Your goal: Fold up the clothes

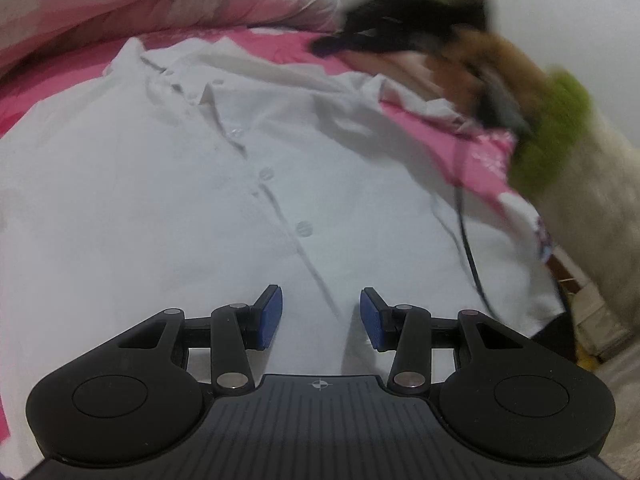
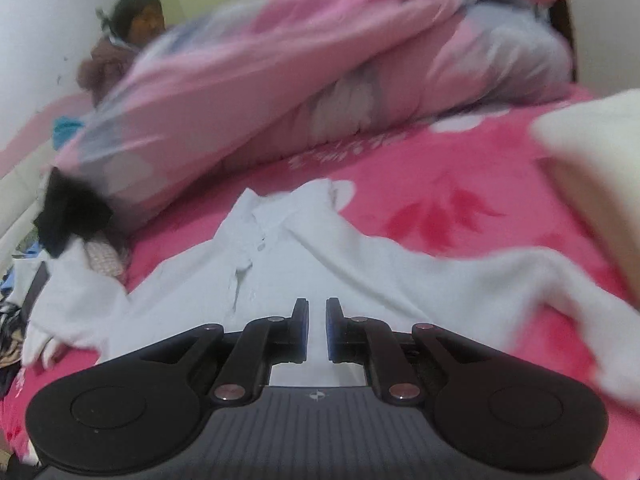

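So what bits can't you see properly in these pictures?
- Left wrist view: the right gripper is a motion-blurred smear, so its fingers cannot be made out.
- Left wrist view: the white shirt's hem is hidden behind the left gripper.
- Right wrist view: the shirt's right sleeve is blurred and cut off by the edge.

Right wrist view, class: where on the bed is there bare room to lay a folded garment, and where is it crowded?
Free: the pink bedsheet between the white shirt collar, the rolled pink quilt and the pale blurred thing at right. Crowded: the left edge, where a sleeve meets dark clothing and the quilt's end.
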### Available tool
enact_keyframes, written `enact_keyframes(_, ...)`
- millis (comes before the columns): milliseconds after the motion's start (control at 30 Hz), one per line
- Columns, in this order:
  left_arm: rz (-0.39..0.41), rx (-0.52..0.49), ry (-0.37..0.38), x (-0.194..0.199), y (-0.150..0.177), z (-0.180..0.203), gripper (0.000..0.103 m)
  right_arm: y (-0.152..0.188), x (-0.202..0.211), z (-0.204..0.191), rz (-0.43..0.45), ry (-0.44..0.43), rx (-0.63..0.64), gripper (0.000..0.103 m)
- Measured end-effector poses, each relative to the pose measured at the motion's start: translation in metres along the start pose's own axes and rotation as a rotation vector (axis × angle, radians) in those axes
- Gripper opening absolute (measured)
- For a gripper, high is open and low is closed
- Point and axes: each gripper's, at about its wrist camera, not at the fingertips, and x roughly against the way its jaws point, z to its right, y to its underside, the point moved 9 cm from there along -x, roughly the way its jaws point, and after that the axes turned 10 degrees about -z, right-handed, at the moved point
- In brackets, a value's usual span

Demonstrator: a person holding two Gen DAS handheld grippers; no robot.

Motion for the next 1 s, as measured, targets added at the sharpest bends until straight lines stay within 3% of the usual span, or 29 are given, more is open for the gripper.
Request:
enact_keyframes(133,0.032,0.004,0.031,0.002,0.007,-0.003,0.043,-0.042,-0.087,0.010,-0.077,0.028,-0.042,0.010)
enact_keyframes(267,0.049,0.007,0.044,0.006,0.011,-0.001,0.043,-0.073,-0.141,0.038,-0.066,0.088,-0.105,0.009)
enact_keyframes(367,0.055,0.014,0.062,0.008,0.013,-0.002,0.043,-0.091,-0.152,0.060,-0.018,0.089,-0.201,0.009)
enact_keyframes(467,0.056,0.033,0.084,0.008,0.011,-0.007,0.043,-0.094,-0.137,0.083,0.024,0.076,-0.312,0.010)
enact_keyframes(600,0.053,0.044,0.089,0.005,0.007,-0.011,0.043,-0.072,-0.070,0.101,0.080,-0.020,-0.392,0.011)
enact_keyframes(700,0.049,0.055,0.082,0.004,0.005,-0.012,0.043,-0.050,-0.011,0.114,0.121,-0.089,-0.436,0.024)
enact_keyframes(900,0.035,0.103,0.045,0.005,-0.003,-0.014,0.044,0.031,0.138,0.141,0.225,-0.044,-0.448,0.047)
enact_keyframes(1000,0.038,0.117,0.013,0.009,-0.008,-0.012,0.049,0.072,0.199,0.152,0.289,0.015,-0.442,0.049)
